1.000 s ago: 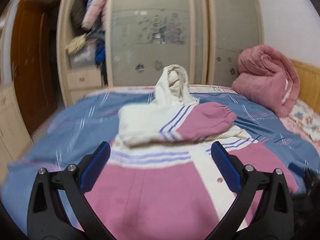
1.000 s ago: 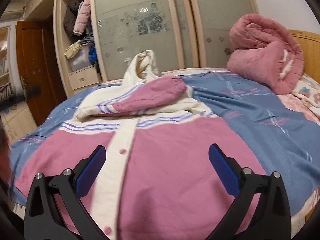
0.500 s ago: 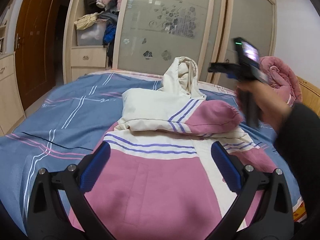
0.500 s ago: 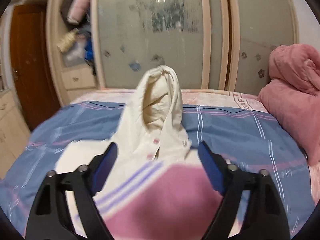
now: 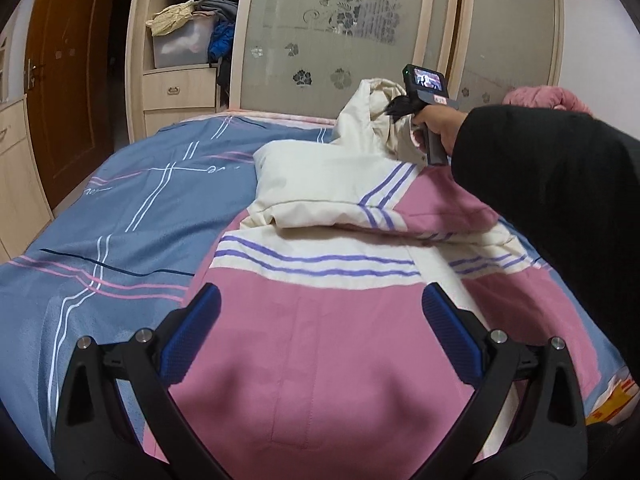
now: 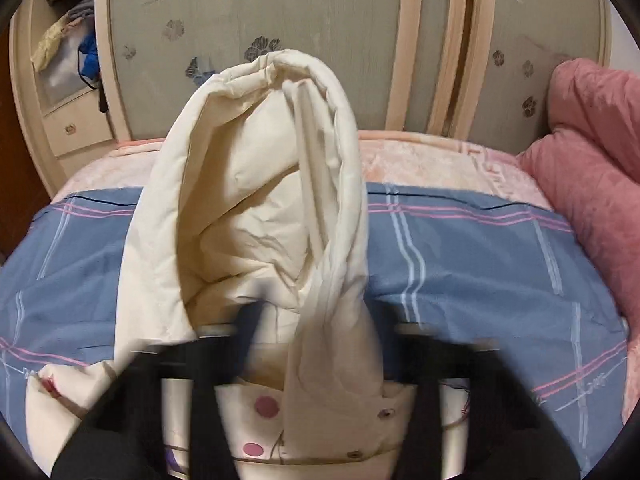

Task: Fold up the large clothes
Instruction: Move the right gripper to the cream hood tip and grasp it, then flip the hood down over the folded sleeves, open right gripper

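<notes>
A pink and cream hooded jacket [image 5: 340, 340] lies front up on the blue bed sheet [image 5: 120, 220], one sleeve [image 5: 332, 188] folded across its chest. My left gripper [image 5: 320, 320] hovers open just above the pink lower part, nothing between its blue pads. At the far end my right gripper [image 5: 394, 107], held by a hand in a black sleeve [image 5: 540, 184], is at the upright cream hood [image 5: 368, 120]. In the right wrist view the hood [image 6: 260, 200] fills the middle. The blurred right gripper [image 6: 316, 320] has its jaws closing on the hood's base, cream fabric between them.
A rolled pink quilt [image 6: 592, 160] lies at the bed's right side. Behind the bed stands a wardrobe with frosted sliding doors [image 5: 332, 40] and an open shelf stuffed with clothes [image 5: 188, 32]. A brown door [image 5: 68, 60] is at the far left.
My right gripper swept from the jacket's near hem up to the hood and went from wide open to closed. The arm holding it came into the left wrist view. My left gripper sank slightly.
</notes>
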Motion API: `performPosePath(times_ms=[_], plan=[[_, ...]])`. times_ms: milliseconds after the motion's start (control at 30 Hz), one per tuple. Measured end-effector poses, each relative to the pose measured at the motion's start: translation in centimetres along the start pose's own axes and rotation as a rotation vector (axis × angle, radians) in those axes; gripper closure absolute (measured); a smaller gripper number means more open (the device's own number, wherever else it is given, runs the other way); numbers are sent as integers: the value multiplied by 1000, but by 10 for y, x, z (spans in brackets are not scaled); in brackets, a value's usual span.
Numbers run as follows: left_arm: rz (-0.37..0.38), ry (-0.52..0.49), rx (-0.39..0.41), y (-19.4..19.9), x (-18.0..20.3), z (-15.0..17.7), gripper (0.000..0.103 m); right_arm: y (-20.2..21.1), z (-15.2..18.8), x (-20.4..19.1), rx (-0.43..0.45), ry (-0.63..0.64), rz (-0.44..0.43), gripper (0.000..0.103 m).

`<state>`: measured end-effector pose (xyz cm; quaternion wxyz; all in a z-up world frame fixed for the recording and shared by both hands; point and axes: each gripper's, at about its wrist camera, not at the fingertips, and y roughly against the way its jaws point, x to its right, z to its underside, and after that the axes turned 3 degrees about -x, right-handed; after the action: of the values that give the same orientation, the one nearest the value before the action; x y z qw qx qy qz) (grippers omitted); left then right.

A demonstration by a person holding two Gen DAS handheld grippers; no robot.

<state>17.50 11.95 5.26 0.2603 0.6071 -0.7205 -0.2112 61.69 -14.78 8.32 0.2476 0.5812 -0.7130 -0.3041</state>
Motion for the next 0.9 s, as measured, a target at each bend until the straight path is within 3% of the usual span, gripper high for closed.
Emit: performPosePath(times_ms=[100,200,400,567,667,767,800,833,867,900], plan=[[1,1,-7,-1,1,0,2,19,8,20,37,-80,-74,101],[0,-4,3,2,2,0,2,49,25,29,71,-38,-133,101],[22,-5,24,13,7,-1,2,114,107,72,128,-42,-220,101],[36,-2,19,15,11,0,2,104,192,112,39,-136,-210,103],[49,0,-6,9,15,2,2,84,219,129,-26,-186,-214,103],[56,7,-25,3,17,3,2,90,228,132,21,-190,-223,103],[54,5,-25,3,18,3,2,96,230,134,33,-208,-250,94],[50,0,-24,2,20,3,2,103,232,136,39,-223,-279,66],[45,-8,-22,1,22,3,2,117,236,137,54,-235,-308,52],[42,-13,-21,0,23,3,2,130,240,137,78,-240,-306,30]])
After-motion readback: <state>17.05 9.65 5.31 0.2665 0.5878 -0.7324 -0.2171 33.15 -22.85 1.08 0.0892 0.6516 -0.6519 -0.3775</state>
